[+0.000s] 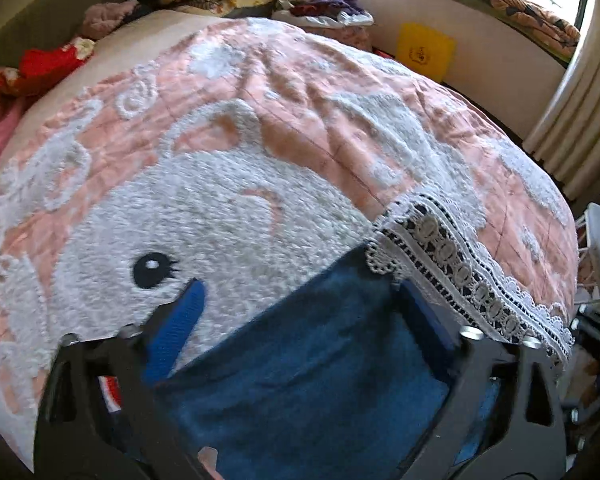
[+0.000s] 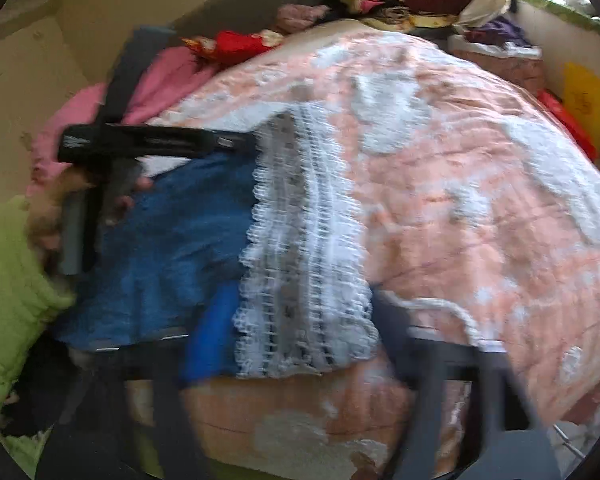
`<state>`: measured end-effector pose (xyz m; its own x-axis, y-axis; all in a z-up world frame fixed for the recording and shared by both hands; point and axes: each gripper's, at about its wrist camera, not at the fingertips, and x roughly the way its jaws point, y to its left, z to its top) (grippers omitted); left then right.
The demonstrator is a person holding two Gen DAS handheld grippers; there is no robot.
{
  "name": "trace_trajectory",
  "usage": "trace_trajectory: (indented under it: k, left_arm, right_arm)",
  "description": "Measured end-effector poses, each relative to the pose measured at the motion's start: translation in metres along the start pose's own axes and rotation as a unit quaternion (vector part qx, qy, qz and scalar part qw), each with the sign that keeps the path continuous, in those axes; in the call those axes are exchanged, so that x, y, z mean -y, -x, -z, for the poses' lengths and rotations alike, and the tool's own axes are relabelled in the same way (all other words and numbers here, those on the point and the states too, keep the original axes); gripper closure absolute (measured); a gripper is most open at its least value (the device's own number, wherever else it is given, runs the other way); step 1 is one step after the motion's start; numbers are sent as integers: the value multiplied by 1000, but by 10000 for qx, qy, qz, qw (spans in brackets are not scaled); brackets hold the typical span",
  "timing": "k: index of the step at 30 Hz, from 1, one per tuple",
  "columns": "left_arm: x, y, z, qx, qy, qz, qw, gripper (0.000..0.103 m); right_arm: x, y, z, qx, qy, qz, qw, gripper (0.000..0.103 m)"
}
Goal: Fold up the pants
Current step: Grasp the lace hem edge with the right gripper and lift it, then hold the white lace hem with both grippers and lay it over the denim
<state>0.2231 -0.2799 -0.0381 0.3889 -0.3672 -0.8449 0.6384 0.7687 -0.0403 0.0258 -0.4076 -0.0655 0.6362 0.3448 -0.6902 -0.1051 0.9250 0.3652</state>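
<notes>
A pink bedspread (image 1: 284,128) covered the bed. The blue pants (image 1: 312,368) with a lace hem (image 1: 456,276) lay at its near edge, between the parted fingers of the left hand-held gripper (image 1: 300,292). The right hand-held gripper (image 2: 300,304) was too blurred to tell its state. The lace might snag a finger and drag the fold crooked.

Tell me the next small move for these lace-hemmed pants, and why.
Probably carry the lace hem forward over the bedspread and lay it down: the blue pants hang bunched between the left gripper and right gripper, not yet flat.
</notes>
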Motion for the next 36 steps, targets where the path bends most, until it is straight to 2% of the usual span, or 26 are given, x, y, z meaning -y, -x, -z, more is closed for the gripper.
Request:
trace_trajectory:
  k: [2,6,8,10,11,12,13,15,18,23,28,32,34,36]
  left_arm:
    - [4,-1,2,27,-29,249,9997,50]
    - [10,-3,2,122,-105,413,9990,51]
    - [10,-9,3,118,-47,470,9988,51]
    - [10,-13,3,67,20,464,9989,51]
    - [10,-13,3,62,38,465,9989,56]
    - [11,-11,3,56,35,481,9988,64]
    - [12,-10,2,53,18,478,9988,68]
    - [16,-6,2,31,-61,599,9982,92]
    - [20,0,4,122,-166,482,9986,95]
    - [0,26,5,452,183,707,9963,102]
    - [-26,75,11,971,513,892,9899,102]
    - [-52,102,35,1191,788,908,9856,102]
    - [-66,104,48,1161,1014,902,9839,102]
    - [-82,102,70,1074,1221,746,9839,102]
  right_arm:
    - [-1,-1,-1,-12,37,-17,10000,49]
    - [10,-13,-4,-73,-279,-310,9991,41]
    - [8,-19,-6,-65,-219,-311,9993,41]
    - [5,-20,-8,-60,-133,-306,9994,50]
    - [4,-19,-9,-55,-92,-369,9993,61]
    - [4,-20,-11,-51,-87,-449,9989,67]
    - [3,-19,-13,-39,-84,-528,9986,68]
    - [-2,-18,-16,9,22,-546,9985,74]
    - [-14,-14,-22,80,133,-612,9980,75]
    - [-45,7,-35,311,507,-735,9955,75]
    - [-83,25,-47,501,957,-908,9900,75]
    - [-124,24,-51,480,1444,-1034,9829,75]
    - [-141,13,-49,345,1608,-1058,9807,75]
    - [-158,-3,-41,129,1814,-1047,9777,75]
